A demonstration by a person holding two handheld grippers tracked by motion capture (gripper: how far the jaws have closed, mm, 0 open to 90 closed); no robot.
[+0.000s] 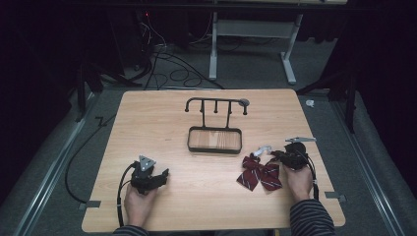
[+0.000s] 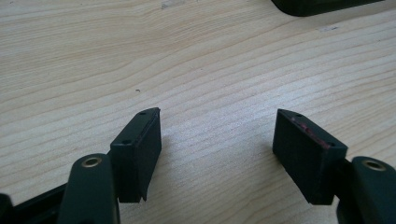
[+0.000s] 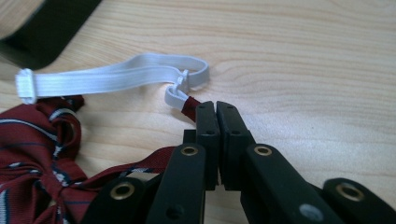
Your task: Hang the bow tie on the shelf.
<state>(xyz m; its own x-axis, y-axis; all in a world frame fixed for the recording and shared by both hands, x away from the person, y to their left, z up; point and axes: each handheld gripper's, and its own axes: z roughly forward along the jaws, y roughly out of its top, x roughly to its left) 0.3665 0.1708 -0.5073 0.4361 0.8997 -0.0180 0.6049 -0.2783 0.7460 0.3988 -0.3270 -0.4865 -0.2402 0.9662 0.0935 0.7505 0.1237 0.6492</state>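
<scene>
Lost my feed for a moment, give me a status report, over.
Left gripper open, idle over bare table. Right gripper shut on bow tie's red strap end by white elastic. Hook stand beyond, path clear.

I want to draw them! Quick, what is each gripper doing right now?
Left gripper: open, holding nothing, over bare table.
Right gripper: closed, its fingers pinching the red strap end of the bow tie.

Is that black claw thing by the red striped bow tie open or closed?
Closed. The right gripper has its fingers pressed together, pinching the bow tie's red strap end beside the white elastic band.
</scene>
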